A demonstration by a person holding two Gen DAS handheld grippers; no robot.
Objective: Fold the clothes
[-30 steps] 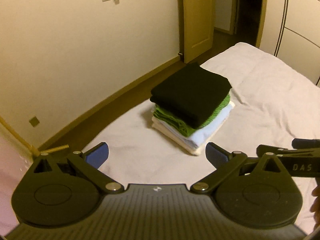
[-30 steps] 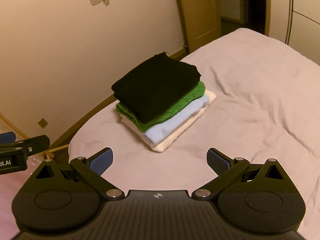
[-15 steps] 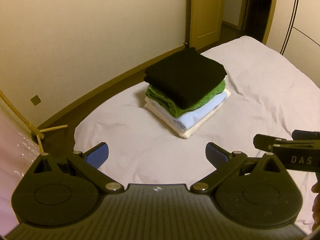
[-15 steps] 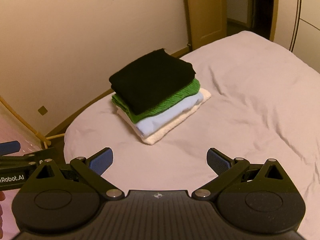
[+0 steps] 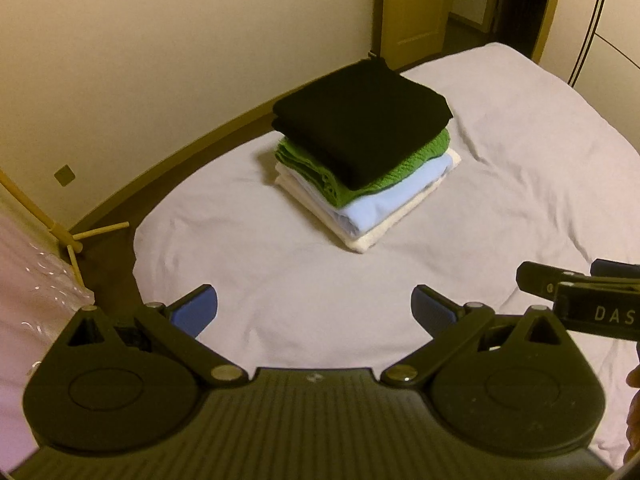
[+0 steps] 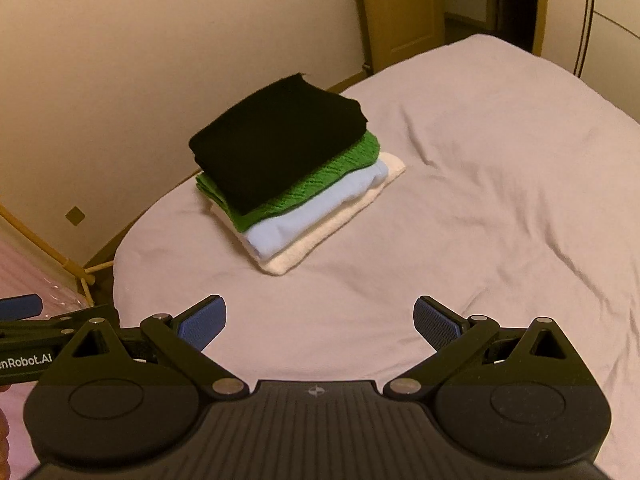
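— The bed [image 5: 520, 168] fills the frame, and mid-frame sits a squared stack [image 5: 362, 168]: black garment [image 5: 360, 128] on top, then green knit [image 5: 424, 156], pale blue piece [image 5: 392, 196], cream towel [image 5: 384, 232] underneath.

— Folded already, then. And the grippers?

— Left gripper [image 5: 314, 308] and right gripper [image 6: 320, 322] both hover low in frame, jaws spread, empty. Any handling should grip edges without skewing the pile.

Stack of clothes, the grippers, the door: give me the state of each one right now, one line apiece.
black garment: folded, top of the stack
green knit: folded, second
light blue garment: folded, third
cream garment: folded, bottom, on the bed sheet
left gripper: open, empty
right gripper: open, empty
door: open
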